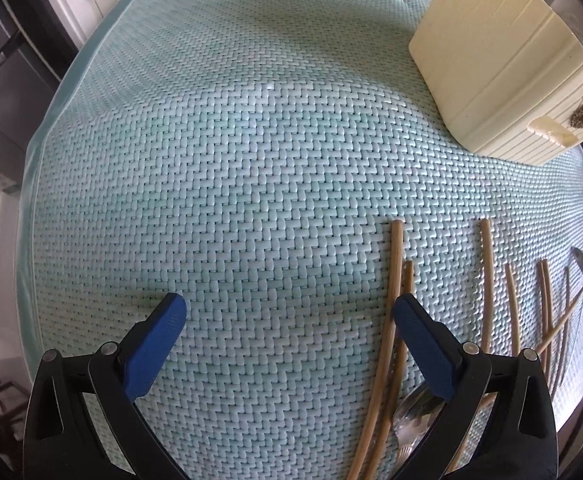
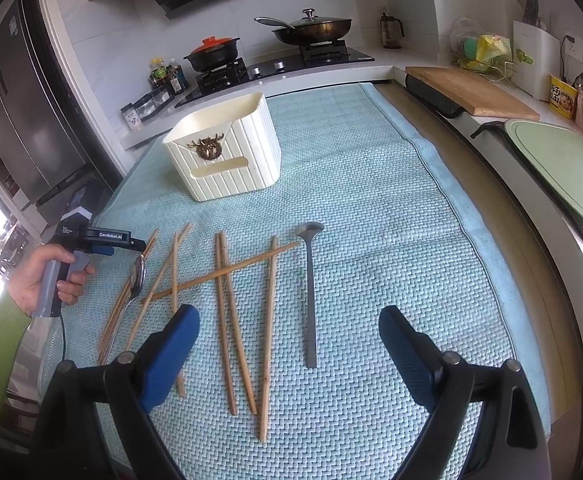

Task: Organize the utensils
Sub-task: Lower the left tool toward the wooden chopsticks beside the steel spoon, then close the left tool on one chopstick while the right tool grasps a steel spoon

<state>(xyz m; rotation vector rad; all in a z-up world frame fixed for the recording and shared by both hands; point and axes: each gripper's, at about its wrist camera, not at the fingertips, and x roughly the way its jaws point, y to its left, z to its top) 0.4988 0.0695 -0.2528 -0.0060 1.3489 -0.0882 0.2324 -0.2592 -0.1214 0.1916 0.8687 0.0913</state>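
Bamboo chopsticks (image 2: pixel 227 320) lie scattered on the teal woven mat (image 2: pixel 371 200), all on the near side of the cream holder box (image 2: pixel 227 152), most pointing roughly toward it, with one laid crosswise over the rest. Both the left gripper (image 1: pixel 287 320) and the right gripper (image 2: pixel 289 332) have their jaws spread wide and hold nothing. I'd say the left one goes first, since the spoon (image 2: pixel 137 274) sits right under it, handle trailing away from the box, while the other spoon (image 2: pixel 310 292) lies between the right jaws.
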